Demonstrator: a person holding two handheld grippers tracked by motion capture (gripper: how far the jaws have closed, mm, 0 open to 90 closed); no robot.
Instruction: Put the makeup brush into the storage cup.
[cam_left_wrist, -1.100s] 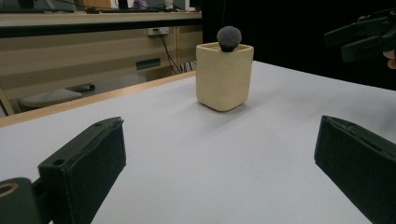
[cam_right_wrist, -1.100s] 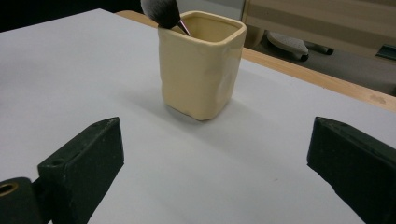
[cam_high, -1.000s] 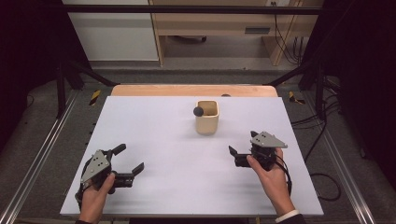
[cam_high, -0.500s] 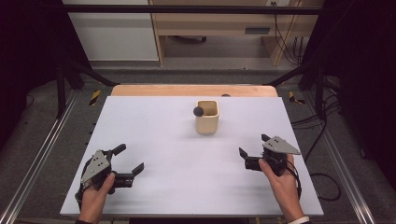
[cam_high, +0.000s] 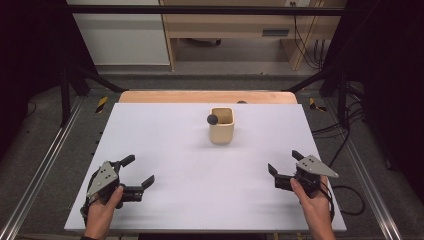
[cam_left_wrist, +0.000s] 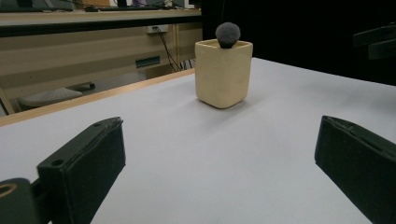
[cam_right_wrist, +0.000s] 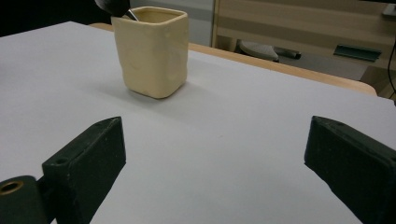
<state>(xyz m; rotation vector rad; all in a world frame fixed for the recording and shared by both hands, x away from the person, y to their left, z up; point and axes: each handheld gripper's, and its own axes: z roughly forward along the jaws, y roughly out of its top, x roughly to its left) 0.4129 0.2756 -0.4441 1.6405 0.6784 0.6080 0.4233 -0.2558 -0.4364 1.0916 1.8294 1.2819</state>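
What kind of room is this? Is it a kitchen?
Probably not a kitchen; it looks like a lab or workshop. A white table sits in a black metal frame, cables hang by a wooden desk, and a person holds the left gripper and right gripper.

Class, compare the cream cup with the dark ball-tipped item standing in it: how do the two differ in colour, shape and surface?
The cream cup is pale yellow-cream; the ball tip is dark grey. The cup is squarish with rounded corners and an open top, while the ball tip is round. The cup looks smooth and glazed; the ball tip looks fuzzy and matt. The cup rests on the white table; the ball tip pokes above the cup's rim. Both stand far from the two open grippers.
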